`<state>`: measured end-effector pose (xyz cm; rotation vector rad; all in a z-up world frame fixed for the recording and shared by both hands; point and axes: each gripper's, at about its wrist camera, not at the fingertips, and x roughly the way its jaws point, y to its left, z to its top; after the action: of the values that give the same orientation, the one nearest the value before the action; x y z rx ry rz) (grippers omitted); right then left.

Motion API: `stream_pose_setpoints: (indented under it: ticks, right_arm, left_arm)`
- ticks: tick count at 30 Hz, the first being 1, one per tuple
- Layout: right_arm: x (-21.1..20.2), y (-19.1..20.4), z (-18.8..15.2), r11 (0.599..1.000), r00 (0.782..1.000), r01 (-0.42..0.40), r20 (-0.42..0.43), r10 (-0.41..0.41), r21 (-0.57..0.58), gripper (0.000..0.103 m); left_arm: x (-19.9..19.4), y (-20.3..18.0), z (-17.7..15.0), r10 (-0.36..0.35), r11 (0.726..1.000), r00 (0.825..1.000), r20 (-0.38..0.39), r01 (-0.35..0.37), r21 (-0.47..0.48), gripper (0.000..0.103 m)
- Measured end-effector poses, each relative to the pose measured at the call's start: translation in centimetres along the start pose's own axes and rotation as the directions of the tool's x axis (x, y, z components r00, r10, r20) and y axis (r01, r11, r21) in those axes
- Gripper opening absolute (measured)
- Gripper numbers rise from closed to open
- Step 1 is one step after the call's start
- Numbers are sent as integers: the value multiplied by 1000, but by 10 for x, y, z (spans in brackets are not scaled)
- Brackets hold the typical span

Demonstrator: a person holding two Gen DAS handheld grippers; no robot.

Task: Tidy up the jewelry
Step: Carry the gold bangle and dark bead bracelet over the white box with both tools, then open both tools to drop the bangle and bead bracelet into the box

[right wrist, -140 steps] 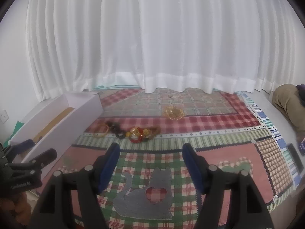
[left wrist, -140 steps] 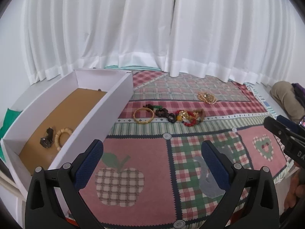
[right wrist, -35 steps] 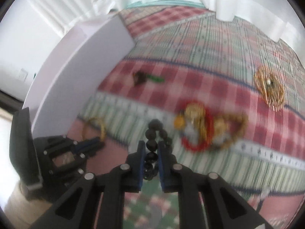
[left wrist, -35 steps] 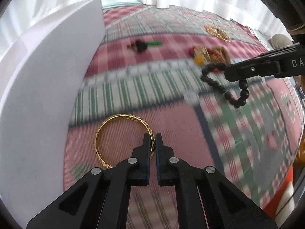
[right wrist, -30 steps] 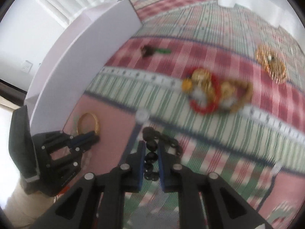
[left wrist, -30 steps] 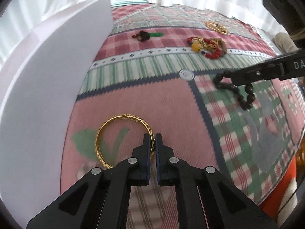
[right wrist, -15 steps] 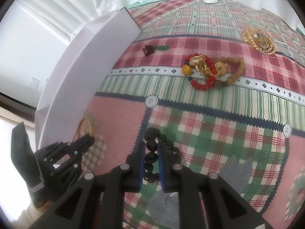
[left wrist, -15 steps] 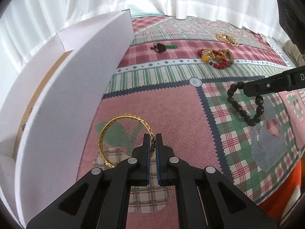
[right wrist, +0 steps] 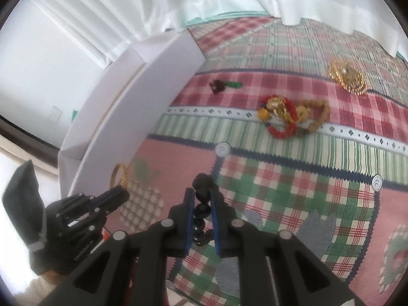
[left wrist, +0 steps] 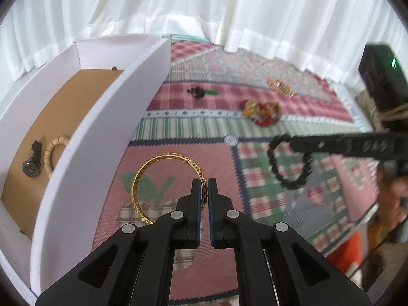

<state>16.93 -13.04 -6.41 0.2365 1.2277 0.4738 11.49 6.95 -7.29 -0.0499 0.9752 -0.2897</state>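
My left gripper (left wrist: 203, 181) is shut on a gold bangle (left wrist: 163, 160) and holds it above the patchwork cloth, just right of the white box (left wrist: 102, 137). My right gripper (right wrist: 202, 192) is shut on a black bead bracelet (right wrist: 201, 209), which hangs from it in the left wrist view (left wrist: 290, 163). The box has a brown floor with a dark watch (left wrist: 32, 163) and a pale bead bracelet (left wrist: 54, 151) in it. In the right wrist view the left gripper (right wrist: 119, 193) holds the bangle (right wrist: 119, 174) beside the box wall (right wrist: 127, 117).
On the cloth farther back lie a tangle of red, gold and wooden beads (left wrist: 262, 111), a gold ornament (left wrist: 280, 86) and a small dark and green piece (left wrist: 201, 92). White curtains (left wrist: 204, 7) hang behind. The cloth's front edge is close below the grippers.
Both grippers have lifted and pulled back with their pieces. The left one now sees over the box wall to the watch and pale bracelet inside.
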Motion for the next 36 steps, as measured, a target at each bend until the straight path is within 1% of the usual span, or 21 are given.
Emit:
stream_pose_setpoints:
  ticks: [5,8,10,12,14,16,17,19,22,24,27,28,31,34,36]
  right_arm:
    - [-9,13,3,999,1000,13,27,-12,-32,13]
    - [-13,26,8,998,999,9,52,-6,-54,13]
    - [-17,39,13,996,997,18,73,-12,-82,13]
    - [-23,59,20,991,994,37,103,-24,-125,13]
    - [-27,77,26,986,992,33,125,-13,-161,13]
    - [-34,106,37,979,988,5,150,26,-203,13]
    - [-36,115,40,976,987,-6,156,40,-216,13]
    - [-36,146,53,965,983,-37,167,82,-258,13]
    - [-27,182,66,950,979,-80,155,132,-301,13]
    - [-16,205,72,941,979,-99,140,151,-324,13]
    - [10,232,82,933,979,-145,87,183,-330,13]
    - [22,240,83,930,979,-168,57,197,-327,13]
    - [52,259,82,925,979,-197,-8,205,-325,13]
    - [77,275,71,922,983,-183,-53,175,-342,13]
    - [92,282,64,921,985,-172,-77,154,-349,13]
  left_arm:
    - [-28,7,14,-66,996,997,29,68,-59,3]
    - [-47,17,22,-89,991,995,54,93,-92,3]
    - [-66,30,29,-90,989,993,71,97,-116,3]
    - [-83,47,36,-71,988,993,97,83,-130,3]
    - [-100,68,42,-36,986,992,121,55,-155,3]
    - [-118,94,47,11,983,990,144,16,-184,3]
    - [-127,109,49,51,980,986,156,-20,-199,3]
    - [-139,132,52,109,972,980,164,-71,-225,3]
    - [-147,170,51,180,953,973,146,-136,-269,3]
    - [-144,189,48,208,943,971,122,-166,-288,3]
    - [-131,211,41,240,931,968,74,-207,-302,3]
    - [-126,216,38,246,927,968,57,-218,-306,3]
    - [-108,233,27,236,916,972,0,-223,-333,3]
    - [-87,252,17,205,902,977,-54,-210,-376,3]
    - [-80,264,12,185,893,980,-76,-200,-404,3]
